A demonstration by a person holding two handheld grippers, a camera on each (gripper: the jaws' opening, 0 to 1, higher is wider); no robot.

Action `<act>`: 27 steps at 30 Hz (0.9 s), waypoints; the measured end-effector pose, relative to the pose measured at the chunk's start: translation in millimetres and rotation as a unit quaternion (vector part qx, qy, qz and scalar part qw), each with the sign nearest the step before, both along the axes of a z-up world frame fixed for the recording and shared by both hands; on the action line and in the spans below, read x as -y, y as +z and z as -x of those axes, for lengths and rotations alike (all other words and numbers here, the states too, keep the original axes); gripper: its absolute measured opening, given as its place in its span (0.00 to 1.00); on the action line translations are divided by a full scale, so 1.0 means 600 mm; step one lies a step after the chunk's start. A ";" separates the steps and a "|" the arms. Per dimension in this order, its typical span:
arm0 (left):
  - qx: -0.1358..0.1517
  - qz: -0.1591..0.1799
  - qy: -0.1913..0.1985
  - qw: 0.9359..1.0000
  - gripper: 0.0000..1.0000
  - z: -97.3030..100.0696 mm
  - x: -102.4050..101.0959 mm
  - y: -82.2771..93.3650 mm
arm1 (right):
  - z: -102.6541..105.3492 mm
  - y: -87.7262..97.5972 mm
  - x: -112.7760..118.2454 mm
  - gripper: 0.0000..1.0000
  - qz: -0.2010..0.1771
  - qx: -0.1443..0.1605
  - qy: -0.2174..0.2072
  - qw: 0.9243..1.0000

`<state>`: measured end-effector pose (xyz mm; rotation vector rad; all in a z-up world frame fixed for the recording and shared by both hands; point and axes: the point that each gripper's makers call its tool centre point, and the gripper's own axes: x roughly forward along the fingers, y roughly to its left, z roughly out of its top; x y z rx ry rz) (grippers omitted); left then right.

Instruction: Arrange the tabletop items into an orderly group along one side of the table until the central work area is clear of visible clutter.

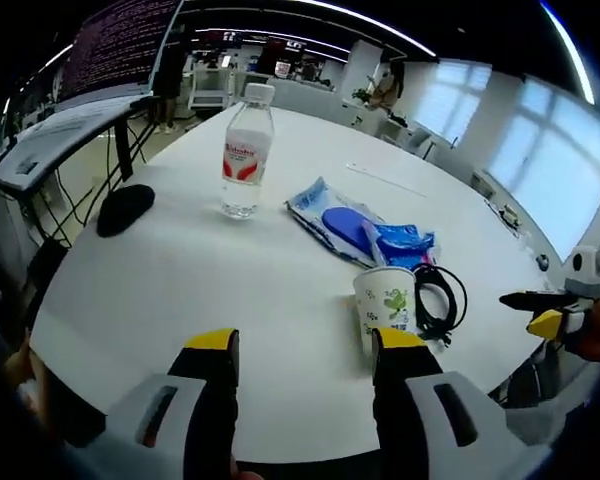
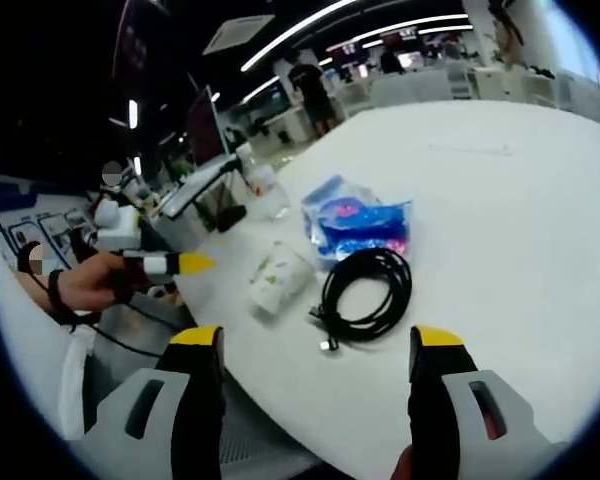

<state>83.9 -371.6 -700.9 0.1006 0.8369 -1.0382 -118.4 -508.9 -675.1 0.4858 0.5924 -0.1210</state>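
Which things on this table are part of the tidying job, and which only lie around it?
Job: water bottle, blue packet, paper cup, black cable, black mouse.

Around: monitor, keyboard tray, office desks behind.

**Desk layout, left gripper view**

Water bottle (image 1: 247,150) stands upright far-left on the desk (image 1: 180,280). Flat packet (image 1: 355,228) lies to its right, nearer centre. Paper cup (image 1: 386,306) stands in front of the packet, w/ coiled cable (image 1: 438,300) just beside it on the right. Mouse (image 1: 125,208) sits at the desk's left edge, well apart from the rest.
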 end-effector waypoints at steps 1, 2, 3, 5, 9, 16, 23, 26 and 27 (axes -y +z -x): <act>-0.007 0.002 0.000 1.000 0.52 0.004 0.003 0.000 | 0.002 -0.002 -0.001 0.75 0.000 -0.001 0.000 1.000; -0.017 0.009 -0.002 1.000 0.53 0.010 0.011 0.000 | 0.005 -0.006 -0.004 0.75 -0.002 -0.002 0.001 1.000; -0.021 0.011 -0.009 1.000 0.55 0.014 0.016 0.000 | 0.007 -0.007 -0.006 0.75 -0.003 -0.003 0.002 1.000; -0.016 0.008 -0.038 0.999 0.56 0.027 0.027 0.002 | 0.012 -0.008 -0.010 0.75 -0.004 -0.004 0.001 1.000; -0.024 0.011 -0.061 0.998 0.55 0.037 0.047 0.008 | 0.020 -0.002 -0.011 0.75 -0.010 0.005 -0.012 1.000; -0.057 0.012 -0.083 0.995 0.59 0.056 0.086 0.008 | 0.037 -0.006 -0.011 0.75 -0.010 0.002 -0.024 1.000; -0.083 -0.017 -0.103 0.991 0.61 0.078 0.107 -0.014 | 0.051 -0.004 -0.005 0.75 -0.010 0.003 -0.040 0.999; -0.080 -0.029 -0.115 0.990 0.60 0.085 0.111 -0.024 | 0.056 -0.005 -0.004 0.75 -0.009 0.002 -0.043 0.999; -0.080 -0.033 -0.116 0.990 0.60 0.088 0.113 -0.029 | 0.058 -0.006 -0.004 0.75 -0.010 0.002 -0.044 0.999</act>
